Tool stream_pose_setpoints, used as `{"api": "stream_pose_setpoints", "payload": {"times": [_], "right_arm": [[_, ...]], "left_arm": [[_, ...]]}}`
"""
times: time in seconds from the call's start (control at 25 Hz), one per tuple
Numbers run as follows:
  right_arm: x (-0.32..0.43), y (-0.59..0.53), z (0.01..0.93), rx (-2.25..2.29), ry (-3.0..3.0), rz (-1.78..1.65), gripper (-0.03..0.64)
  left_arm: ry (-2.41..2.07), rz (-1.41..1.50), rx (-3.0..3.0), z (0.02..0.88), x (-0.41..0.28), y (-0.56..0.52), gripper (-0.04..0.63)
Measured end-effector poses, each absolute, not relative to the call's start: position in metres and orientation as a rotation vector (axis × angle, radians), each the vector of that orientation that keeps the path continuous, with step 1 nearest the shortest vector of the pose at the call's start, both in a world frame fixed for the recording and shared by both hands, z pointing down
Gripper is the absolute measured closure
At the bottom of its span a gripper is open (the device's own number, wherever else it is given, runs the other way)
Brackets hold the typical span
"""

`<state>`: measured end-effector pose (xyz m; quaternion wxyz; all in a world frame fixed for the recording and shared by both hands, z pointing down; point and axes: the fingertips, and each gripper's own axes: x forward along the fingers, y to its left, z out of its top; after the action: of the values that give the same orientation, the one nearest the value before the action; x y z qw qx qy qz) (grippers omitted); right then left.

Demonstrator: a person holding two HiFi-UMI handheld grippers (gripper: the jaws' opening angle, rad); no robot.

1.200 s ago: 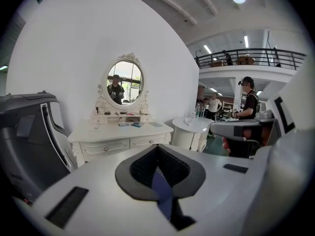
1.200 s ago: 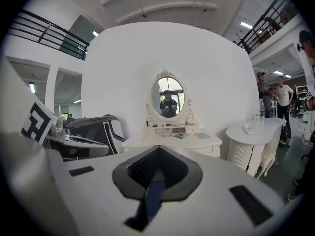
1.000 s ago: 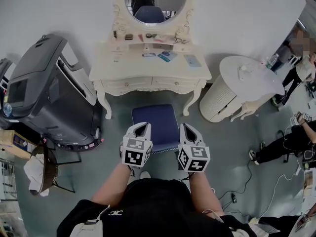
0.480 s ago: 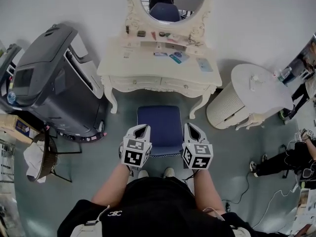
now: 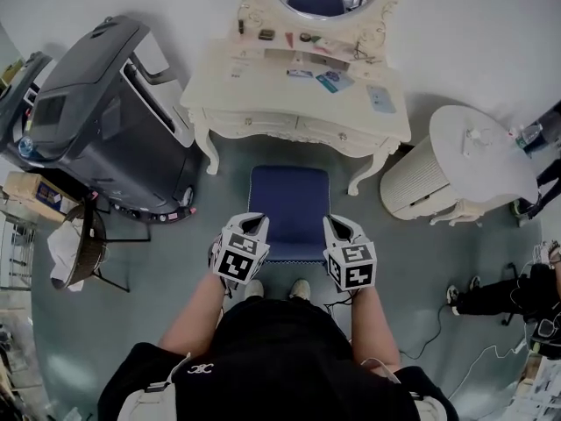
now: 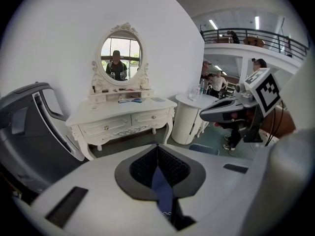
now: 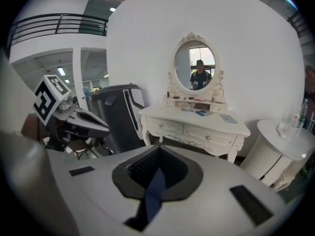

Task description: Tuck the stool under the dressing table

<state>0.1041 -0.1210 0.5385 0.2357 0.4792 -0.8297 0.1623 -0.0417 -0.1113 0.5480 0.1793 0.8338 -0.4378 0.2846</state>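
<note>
The blue-seated stool (image 5: 289, 210) stands on the floor just in front of the cream dressing table (image 5: 298, 95), with most of the seat out from under it. My left gripper (image 5: 254, 227) is at the seat's near left corner and my right gripper (image 5: 336, 227) at its near right corner. Both are shut, tips together, and both point forward and down. In the left gripper view the left gripper (image 6: 157, 146) faces the dressing table (image 6: 123, 119), with a sliver of blue seat showing below the jaws. The right gripper (image 7: 158, 149) view shows the same thing.
A large dark grey machine (image 5: 96, 121) stands left of the table. A white ribbed round side table (image 5: 456, 165) stands to its right. A small folding stand with cloth (image 5: 79, 257) is at the left. People (image 5: 504, 296) and cables are on the floor at the right.
Both grippers have sunk toward the stool's near corners and tilted further down. The head view has shifted, so the table and stool sit further right in it.
</note>
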Motion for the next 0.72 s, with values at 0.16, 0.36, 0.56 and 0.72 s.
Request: {"api": "stream_pose_setpoints", "payload": {"times": [0.16,0.36,0.56,0.72], "right_arm": [[0.102,-0.104,0.576,1.066,-2.279,0.484,0.607],[0.12,-0.084,0.611,0.864,-2.224,0.449,0.6],[0.134,-0.061,0.633,0.721,-2.21,0.483,0.51],[0.135,-0.04,0.65,0.597,-2.174,0.482,0.397]], "left_arm": [[-1.104,0.9,2.33,0.577,-0.028,-0.099,0.586],[-0.948,0.961,2.291,0.605,-0.02,-0.079,0.514],[-0.818,1.076,2.26,0.632,-0.022,-0.055,0.391],[-0.779,1.177,2.241,0.653,-0.026,-0.038,0.376]]}}
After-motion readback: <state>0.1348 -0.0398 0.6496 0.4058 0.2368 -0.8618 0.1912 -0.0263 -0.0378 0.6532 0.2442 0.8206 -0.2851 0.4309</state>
